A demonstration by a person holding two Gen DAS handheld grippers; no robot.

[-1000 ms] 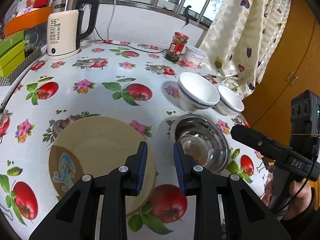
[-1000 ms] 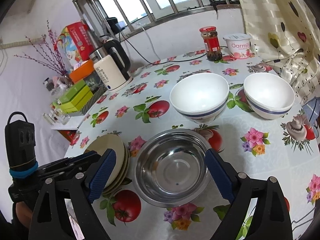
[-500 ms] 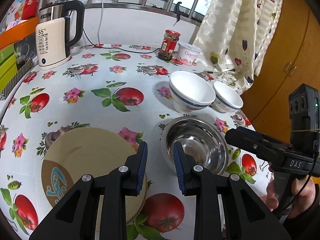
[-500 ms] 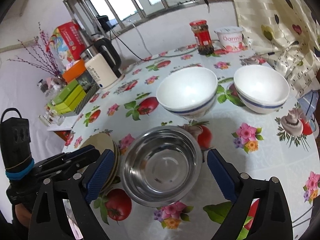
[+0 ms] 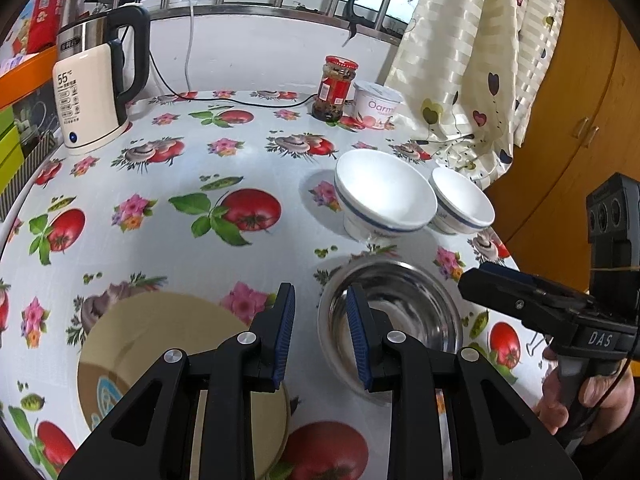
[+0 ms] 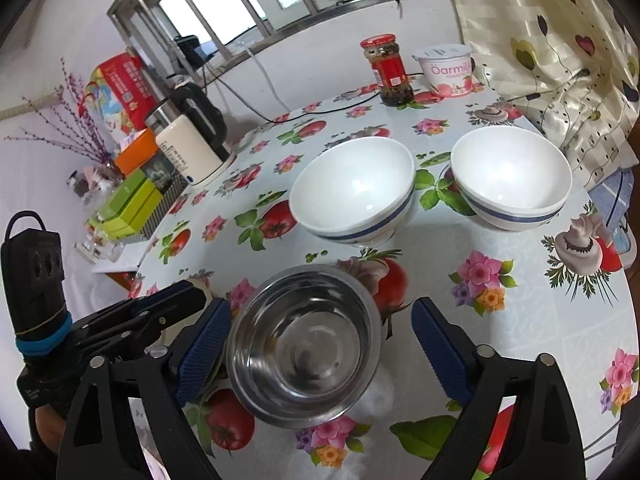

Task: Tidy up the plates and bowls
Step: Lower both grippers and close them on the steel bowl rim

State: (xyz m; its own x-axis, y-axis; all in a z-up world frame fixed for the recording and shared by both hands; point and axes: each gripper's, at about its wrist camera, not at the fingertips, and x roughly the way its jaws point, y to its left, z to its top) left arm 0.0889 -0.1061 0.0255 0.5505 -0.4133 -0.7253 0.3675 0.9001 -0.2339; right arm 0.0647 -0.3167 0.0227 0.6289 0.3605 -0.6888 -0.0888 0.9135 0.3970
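A steel bowl (image 6: 304, 344) sits on the flowered tablecloth between the wide jaws of my right gripper (image 6: 320, 304). The jaws are closing. The left pad is close to the rim and the right pad stands apart from it. My left gripper (image 5: 319, 292) hovers narrowly open over the steel bowl's (image 5: 400, 312) left rim and holds nothing. A stack of tan plates (image 5: 160, 340) lies under its left finger. Two white bowls with a blue band (image 5: 384, 196) (image 5: 464, 200) stand side by side behind the steel bowl. They also show in the right wrist view (image 6: 352, 184) (image 6: 512, 176).
An electric kettle (image 5: 92, 92) with its cord stands at the back left. A red-lidded jar (image 5: 336, 88) and a yogurt tub (image 5: 378, 106) stand at the back. A curtain (image 5: 472, 60) hangs over the table's right edge, next to a wooden cupboard (image 5: 580, 120). Green boxes (image 6: 132, 200) stand left.
My left gripper has slid right, from over the plates' edge to the steel bowl's left rim. The right gripper has shifted right, so the bowl now lies nearer its left pad.
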